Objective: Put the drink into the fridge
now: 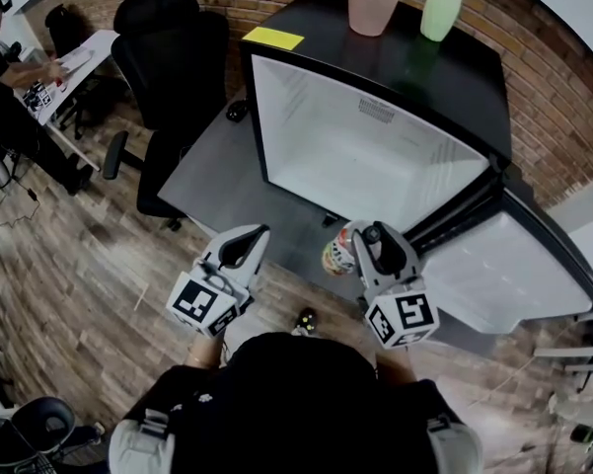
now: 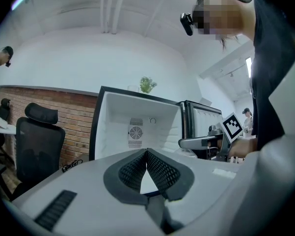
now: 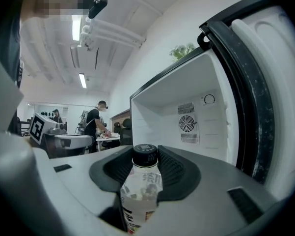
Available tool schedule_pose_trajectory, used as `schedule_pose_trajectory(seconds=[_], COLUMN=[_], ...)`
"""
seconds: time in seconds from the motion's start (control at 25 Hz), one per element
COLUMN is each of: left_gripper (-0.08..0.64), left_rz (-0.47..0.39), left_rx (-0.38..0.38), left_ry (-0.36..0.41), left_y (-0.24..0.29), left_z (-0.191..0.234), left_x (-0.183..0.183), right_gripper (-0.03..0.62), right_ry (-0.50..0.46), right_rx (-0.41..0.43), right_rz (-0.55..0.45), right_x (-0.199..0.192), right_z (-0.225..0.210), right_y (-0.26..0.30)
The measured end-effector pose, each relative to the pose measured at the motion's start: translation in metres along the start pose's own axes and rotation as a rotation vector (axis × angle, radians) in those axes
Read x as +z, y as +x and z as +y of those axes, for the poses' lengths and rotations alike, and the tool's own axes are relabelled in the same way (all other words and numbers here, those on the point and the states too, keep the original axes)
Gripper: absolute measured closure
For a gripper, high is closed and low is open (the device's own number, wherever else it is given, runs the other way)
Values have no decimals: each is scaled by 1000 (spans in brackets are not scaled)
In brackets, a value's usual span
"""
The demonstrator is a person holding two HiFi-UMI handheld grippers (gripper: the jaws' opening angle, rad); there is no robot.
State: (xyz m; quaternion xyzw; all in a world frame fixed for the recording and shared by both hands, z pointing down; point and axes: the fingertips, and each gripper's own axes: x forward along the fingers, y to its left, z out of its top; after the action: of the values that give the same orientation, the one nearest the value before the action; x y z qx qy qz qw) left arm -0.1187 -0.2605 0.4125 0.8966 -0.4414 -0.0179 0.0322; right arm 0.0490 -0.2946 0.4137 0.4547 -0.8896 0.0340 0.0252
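The drink, a clear bottle (image 3: 141, 188) with a black cap, stands upright between the pads of my right gripper (image 3: 145, 157), which is shut on it. In the head view this gripper (image 1: 361, 237) holds the bottle (image 1: 335, 253) just in front of the open fridge (image 1: 375, 156), near its lower edge. The fridge's white inside (image 3: 186, 117) is bare, with a fan grille on the back wall. Its door (image 1: 513, 270) is swung wide to the right. My left gripper (image 1: 257, 235) hangs to the left of the bottle. Its jaws (image 2: 146, 152) meet at the tips with nothing between them.
On the fridge's black top stand a pink cup (image 1: 373, 0) and a green vase (image 1: 440, 8), with a yellow note (image 1: 272, 38) near the corner. A black office chair (image 1: 173, 57) stands to the fridge's left. A person (image 1: 0, 67) sits at a desk far left.
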Motion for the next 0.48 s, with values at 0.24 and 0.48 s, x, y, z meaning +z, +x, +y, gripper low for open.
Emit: schedule_pose_trajectory(seconds=[0.24,0.48], left_gripper=[557,557], left_rz=[-2,-1], left_rx=[15,21], left_ry=[9,6], left_y=[29,39], left_z=[9,20], left_x=[-2,-1], right_gripper=[440,440], right_ry=[-16,-28], right_rx=[39,55], right_rz=[-13,-24], right_x=[6,13], right_z=[-17,-24], right_y=[22,43])
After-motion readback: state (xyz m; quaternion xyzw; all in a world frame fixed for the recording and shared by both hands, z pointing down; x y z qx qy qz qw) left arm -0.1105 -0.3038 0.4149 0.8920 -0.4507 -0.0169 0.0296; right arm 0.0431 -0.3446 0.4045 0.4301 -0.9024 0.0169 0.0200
